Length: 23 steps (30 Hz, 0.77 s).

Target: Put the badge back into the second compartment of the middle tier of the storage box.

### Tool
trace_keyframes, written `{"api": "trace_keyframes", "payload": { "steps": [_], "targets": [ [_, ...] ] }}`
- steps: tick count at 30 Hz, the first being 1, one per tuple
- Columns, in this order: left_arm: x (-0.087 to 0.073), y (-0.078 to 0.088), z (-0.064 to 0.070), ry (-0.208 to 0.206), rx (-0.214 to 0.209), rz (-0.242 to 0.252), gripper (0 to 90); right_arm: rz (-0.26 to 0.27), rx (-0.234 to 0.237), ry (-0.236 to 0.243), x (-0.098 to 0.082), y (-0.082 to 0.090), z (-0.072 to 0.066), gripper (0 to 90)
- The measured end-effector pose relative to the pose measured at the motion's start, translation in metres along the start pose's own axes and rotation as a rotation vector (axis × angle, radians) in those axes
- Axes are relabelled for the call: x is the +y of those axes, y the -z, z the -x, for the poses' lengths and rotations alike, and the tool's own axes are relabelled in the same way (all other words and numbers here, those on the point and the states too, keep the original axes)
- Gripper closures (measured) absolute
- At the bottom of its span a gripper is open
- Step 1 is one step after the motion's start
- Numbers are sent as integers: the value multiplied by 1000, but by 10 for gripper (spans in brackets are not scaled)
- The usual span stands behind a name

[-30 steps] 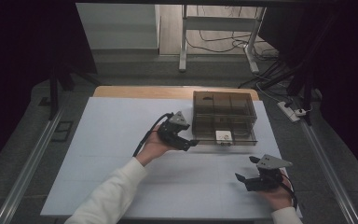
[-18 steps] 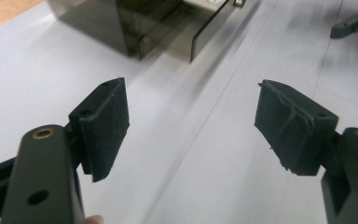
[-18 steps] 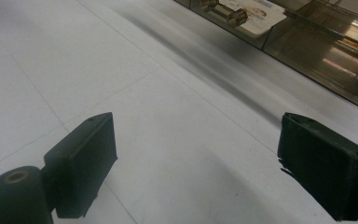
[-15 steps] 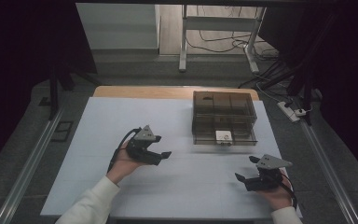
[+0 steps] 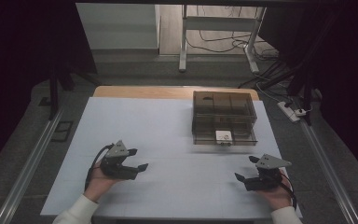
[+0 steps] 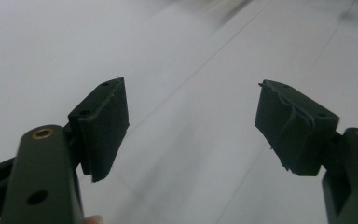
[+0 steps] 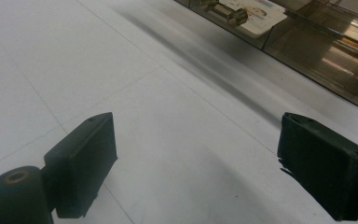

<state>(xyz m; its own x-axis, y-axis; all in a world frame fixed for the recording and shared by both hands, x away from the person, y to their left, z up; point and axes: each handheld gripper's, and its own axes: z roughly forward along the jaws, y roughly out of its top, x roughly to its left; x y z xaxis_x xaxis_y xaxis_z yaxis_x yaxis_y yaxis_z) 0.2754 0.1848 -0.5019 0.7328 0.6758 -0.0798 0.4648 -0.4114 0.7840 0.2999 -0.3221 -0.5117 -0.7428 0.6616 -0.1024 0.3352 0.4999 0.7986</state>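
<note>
Item: smoked clear organizer box, far right of the white counter, a white card and small metal part in its front compartment. Left gripper: near left, jaws apart, empty. Right gripper: near right, just before the box, jaws apart, empty. Handling note: approach the front compartment squarely with the right gripper, steadying the box wall.

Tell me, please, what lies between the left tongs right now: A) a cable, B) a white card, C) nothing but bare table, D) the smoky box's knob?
C: in the left gripper view the left tongs stand apart, with just the white table between them.
</note>
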Motion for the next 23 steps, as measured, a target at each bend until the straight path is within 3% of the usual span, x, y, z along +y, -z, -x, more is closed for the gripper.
{"api": "trace_keyframes", "payload": {
  "steps": [10,23],
  "targets": [
    [-28,18,-8,54,47,-9,254,-3,0,-1,-1,0,0,114],
    [-30,19,-9,45,62,-14,252,1,-5,3,0,1,0,115]
  ]
}}
